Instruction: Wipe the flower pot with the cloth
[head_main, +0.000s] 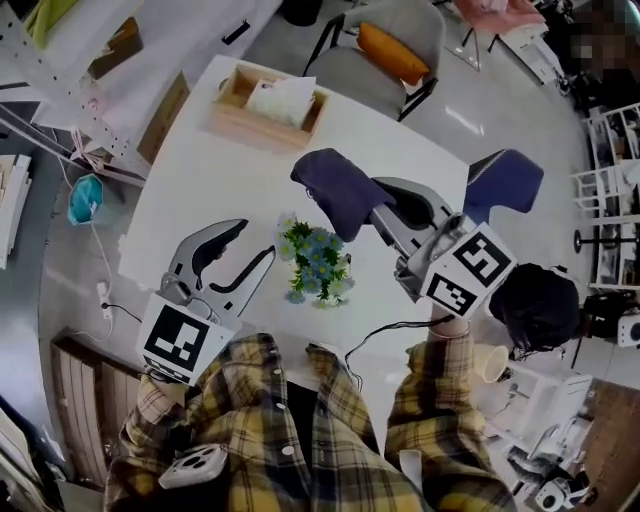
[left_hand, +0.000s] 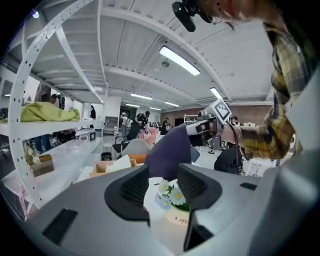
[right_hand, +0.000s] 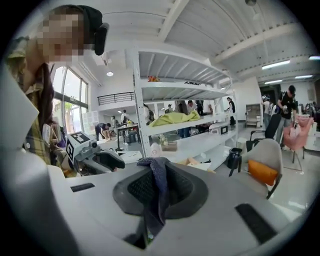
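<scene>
A light wooden box (head_main: 240, 118) holding white paper (head_main: 280, 98) stands near the far edge of the white surface (head_main: 190, 190). Beyond it is a grey chair (head_main: 355, 72) with an orange cushion (head_main: 393, 52) on the seat. A yellow-green cloth (right_hand: 175, 119) lies on a white metal shelf (right_hand: 205, 129).

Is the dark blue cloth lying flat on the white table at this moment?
No, the dark blue cloth hangs pinched between the jaws of the right gripper, held up over the white table.
</scene>
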